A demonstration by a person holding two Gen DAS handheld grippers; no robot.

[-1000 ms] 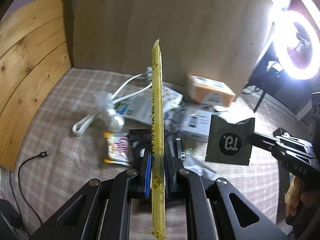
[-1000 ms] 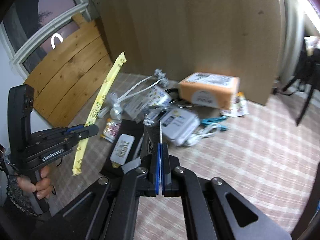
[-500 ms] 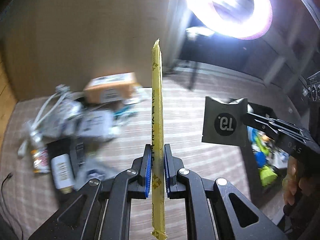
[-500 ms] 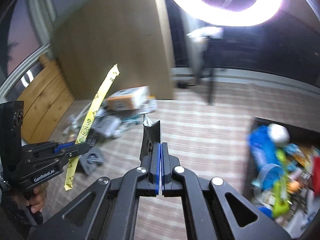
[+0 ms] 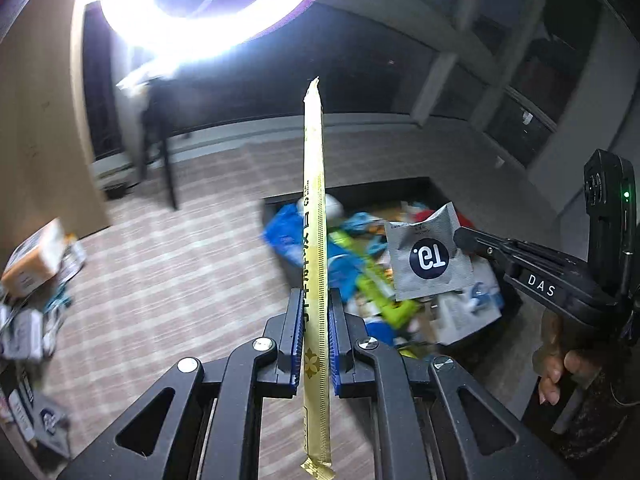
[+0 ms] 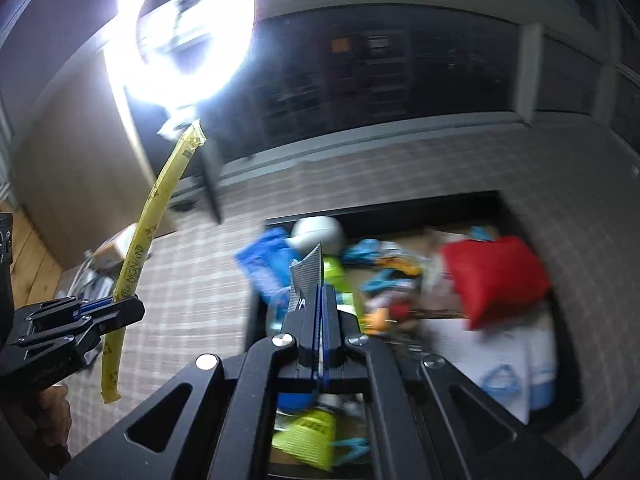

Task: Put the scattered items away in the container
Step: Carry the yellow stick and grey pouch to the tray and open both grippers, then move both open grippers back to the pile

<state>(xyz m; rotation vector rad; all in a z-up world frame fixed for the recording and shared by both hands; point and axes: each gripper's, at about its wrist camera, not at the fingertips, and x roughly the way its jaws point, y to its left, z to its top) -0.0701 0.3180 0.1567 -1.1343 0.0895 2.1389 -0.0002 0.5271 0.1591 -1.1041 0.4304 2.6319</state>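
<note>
Stick sachet (image 5: 316,240), long, thin and yellow with printed lettering, is clamped between the blue pads of the left tool (image 5: 315,340). Its long axis runs straight along the tool's fingers, one sealed end pointing up and forward toward the ring light (image 5: 208,4), the other hanging below the pads. From the right wrist view the same sachet (image 6: 148,240) leans a little to the right at its top.

The right tool (image 6: 321,320) is pressed together on a flat grey foil packet (image 5: 430,258) bearing a dark round logo; it grips one corner, and the packet stands out edge-on (image 6: 310,276) between the pads. A hand (image 5: 560,364) wraps the right tool's handle.

Beyond both tools lies the black container (image 6: 400,204) on the checked floor covering (image 5: 172,264). It already holds a jumble: a red pouch (image 6: 496,280), a blue bag (image 6: 266,268), a white rounded object (image 6: 318,230), lime-green packaging (image 6: 306,436) and blurred smaller pieces. Both held items hang above its near edge.

Well apart to the left, an orange-and-white box (image 5: 34,260) and other blurred items lie scattered on the floor covering beside a wooden panel (image 5: 36,140).
</note>
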